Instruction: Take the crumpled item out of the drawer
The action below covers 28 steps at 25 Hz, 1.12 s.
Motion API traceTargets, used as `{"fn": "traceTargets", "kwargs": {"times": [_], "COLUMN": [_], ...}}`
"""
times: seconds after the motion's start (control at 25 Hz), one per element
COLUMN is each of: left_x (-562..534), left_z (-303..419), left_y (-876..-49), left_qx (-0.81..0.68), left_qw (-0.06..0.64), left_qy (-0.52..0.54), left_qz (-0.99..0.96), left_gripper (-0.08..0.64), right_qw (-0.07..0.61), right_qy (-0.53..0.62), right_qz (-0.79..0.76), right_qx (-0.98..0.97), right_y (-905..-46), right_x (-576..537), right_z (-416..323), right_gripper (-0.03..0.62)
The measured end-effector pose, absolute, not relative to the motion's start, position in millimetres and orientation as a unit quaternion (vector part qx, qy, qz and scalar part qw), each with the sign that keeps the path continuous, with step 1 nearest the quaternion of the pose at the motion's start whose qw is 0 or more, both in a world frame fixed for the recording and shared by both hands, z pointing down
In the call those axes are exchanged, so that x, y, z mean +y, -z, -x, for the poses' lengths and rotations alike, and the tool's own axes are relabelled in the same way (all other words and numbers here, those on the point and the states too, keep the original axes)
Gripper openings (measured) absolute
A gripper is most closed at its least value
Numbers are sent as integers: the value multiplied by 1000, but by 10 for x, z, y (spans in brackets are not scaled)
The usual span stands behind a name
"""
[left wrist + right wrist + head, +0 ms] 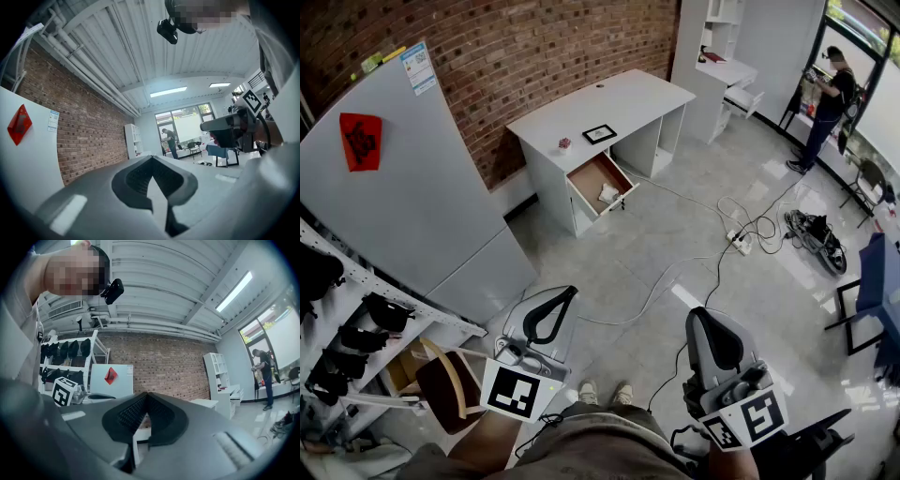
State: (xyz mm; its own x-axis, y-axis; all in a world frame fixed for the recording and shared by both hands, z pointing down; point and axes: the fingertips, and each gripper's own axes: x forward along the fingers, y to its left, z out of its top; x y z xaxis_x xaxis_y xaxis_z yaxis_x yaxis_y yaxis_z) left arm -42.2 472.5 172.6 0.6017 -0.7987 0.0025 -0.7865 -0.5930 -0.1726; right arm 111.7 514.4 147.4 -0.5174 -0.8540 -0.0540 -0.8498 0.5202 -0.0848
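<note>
Grey left tongs (570,292) and right tongs (697,315) are pressed together — empty — well apart from the drawer (589,175).

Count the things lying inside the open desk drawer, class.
1: a white crumpled item lies near the pulled-out front end of the drawer. Anything further back under the desk top would be hidden.

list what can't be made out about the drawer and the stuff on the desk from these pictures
- crumpled item, head view: too small and far away to tell paper from cloth.
- drawer, head view: its rear end runs under the desk top, so that part is hidden.
- small reddish object on the desk top, head view: too small to identify.
- Both gripper views: the inside of the drawer does not show.
</note>
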Motion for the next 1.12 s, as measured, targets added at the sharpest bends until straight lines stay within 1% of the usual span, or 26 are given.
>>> {"fn": "traceTargets", "kwargs": {"times": [0.4, 0.52, 0.56, 0.6, 0.64, 0.68, 0.8, 1.12], "left_x": [4749, 4754, 4753, 4751, 4747, 4744, 4733, 4684], "left_z": [316, 274, 263, 255, 247, 237, 189, -30], "left_y": [-1724, -1734, -1740, -1747, -1756, -1766, -1790, -1846], "left_qx": [443, 443, 443, 442, 442, 442, 443, 448], "left_qw": [78, 79, 79, 79, 78, 77, 76, 77], "left_qy": [40, 42, 44, 45, 47, 49, 52, 55], "left_qz": [892, 892, 892, 892, 892, 892, 892, 889], "left_gripper": [0, 0, 0, 0, 0, 0, 0, 0], "right_qw": [42, 55, 62, 67, 70, 71, 63, 47], "right_qy": [10, 16, 17, 16, 15, 13, 9, 10], "right_qz": [479, 482, 484, 487, 489, 493, 496, 490], "right_qx": [877, 874, 873, 871, 869, 867, 866, 870], "right_y": [-1461, -1451, -1439, -1425, -1412, -1405, -1430, -1522], "right_x": [5197, 5189, 5181, 5173, 5167, 5161, 5146, 5104], "right_z": [-1146, -1216, -1240, -1264, -1287, -1312, -1375, -1609], "right_gripper": [29, 33, 78, 160, 181, 182, 213, 219]}}
